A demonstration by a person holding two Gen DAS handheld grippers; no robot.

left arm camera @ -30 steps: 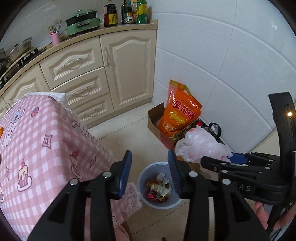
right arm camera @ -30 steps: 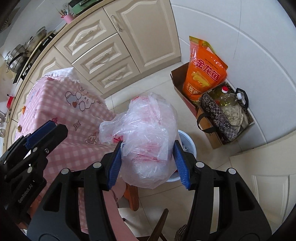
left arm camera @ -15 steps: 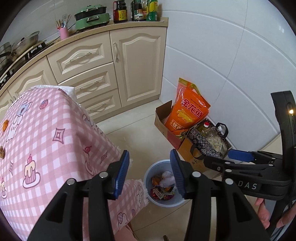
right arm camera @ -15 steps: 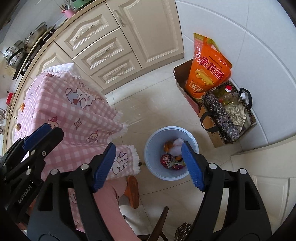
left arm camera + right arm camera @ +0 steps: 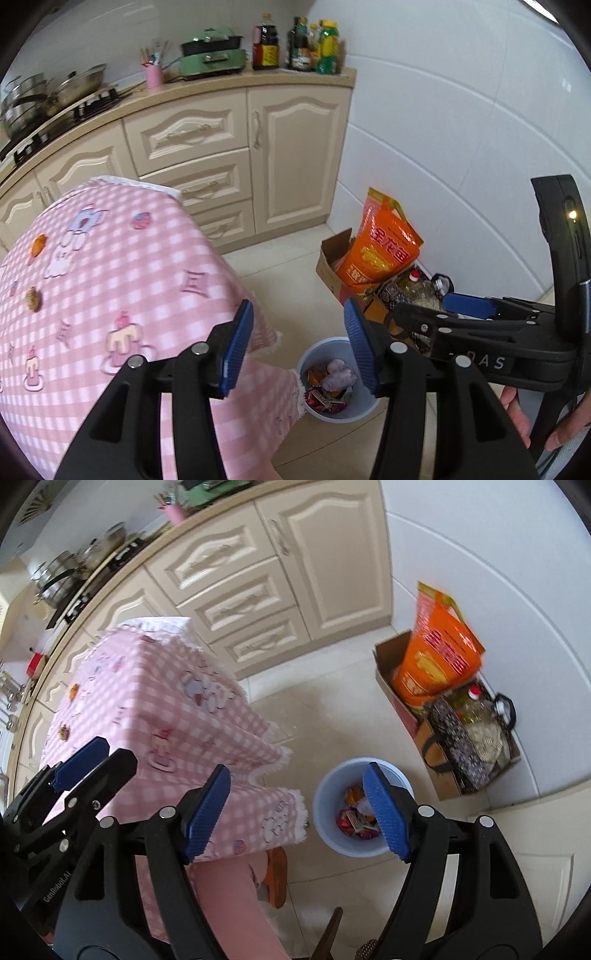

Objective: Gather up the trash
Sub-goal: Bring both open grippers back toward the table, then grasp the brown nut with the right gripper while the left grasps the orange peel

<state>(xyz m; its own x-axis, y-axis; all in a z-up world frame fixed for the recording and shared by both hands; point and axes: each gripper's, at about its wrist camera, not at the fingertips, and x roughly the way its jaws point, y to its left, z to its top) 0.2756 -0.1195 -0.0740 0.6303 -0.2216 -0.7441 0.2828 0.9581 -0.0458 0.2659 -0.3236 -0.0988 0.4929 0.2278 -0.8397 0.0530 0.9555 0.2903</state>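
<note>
A pale blue trash bin [image 5: 364, 411] stands on the floor by the table corner; it also shows in the right wrist view [image 5: 325, 805]. It holds wrappers and a crumpled clear plastic bag [image 5: 340, 371]. My left gripper [image 5: 297, 343] is open and empty above the table edge and the bin. My right gripper [image 5: 297, 808] is open and empty above the bin. Small bits of trash [image 5: 32, 298] lie on the pink checked tablecloth [image 5: 110, 280].
Cream kitchen cabinets [image 5: 229, 158] run along the back, with pots, a green cooker and bottles on the counter. A cardboard box with an orange bag [image 5: 384, 251] and an oil bottle stands against the white wall. A chair leg [image 5: 277, 875] shows under the table.
My right gripper opened and let the plastic bag fall into the bin. Both grippers have since risen and tilted up toward the table and cabinets.
</note>
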